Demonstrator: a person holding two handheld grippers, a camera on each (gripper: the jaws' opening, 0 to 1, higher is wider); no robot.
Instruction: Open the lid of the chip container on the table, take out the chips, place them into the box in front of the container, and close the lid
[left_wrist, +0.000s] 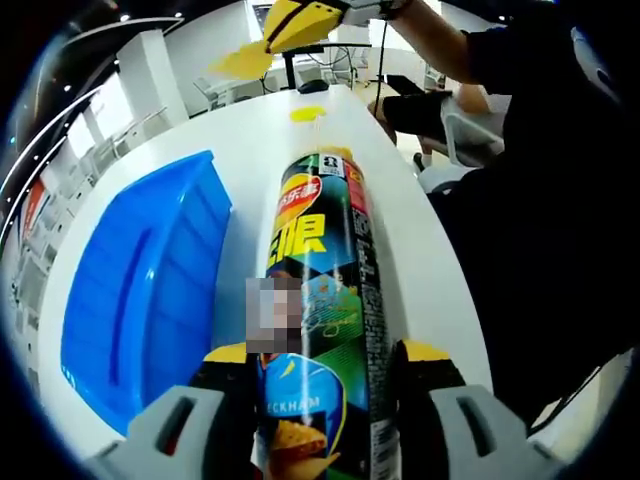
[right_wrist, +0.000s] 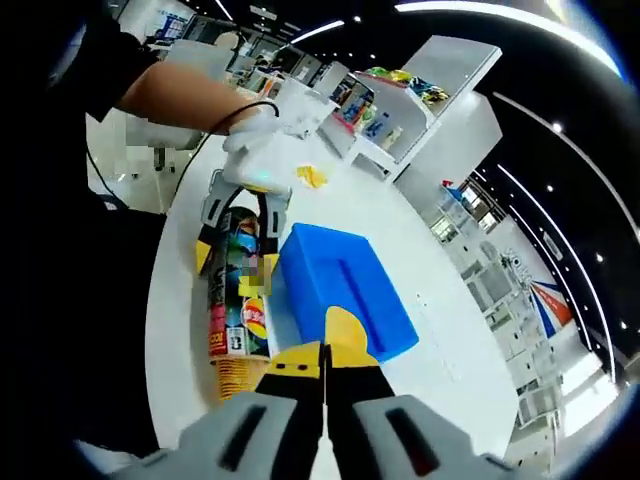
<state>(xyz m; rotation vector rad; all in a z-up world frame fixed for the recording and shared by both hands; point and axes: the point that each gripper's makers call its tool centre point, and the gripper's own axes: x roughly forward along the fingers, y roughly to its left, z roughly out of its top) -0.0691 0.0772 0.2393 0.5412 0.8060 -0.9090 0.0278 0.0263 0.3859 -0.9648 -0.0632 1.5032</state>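
White desk carries everything we see. Our left gripper has its 2 yellow-tipped jaws clamped on the chip can, which lies on its side along the desk, its open mouth toward the far end. Just beside the can lies the blue plastic box, nearer the other long edge. In the right gripper view, a stack of chips shows at the can's mouth. Our right gripper has its jaws pressed together on a yellow chip. Another yellow chip lies further along the desk.
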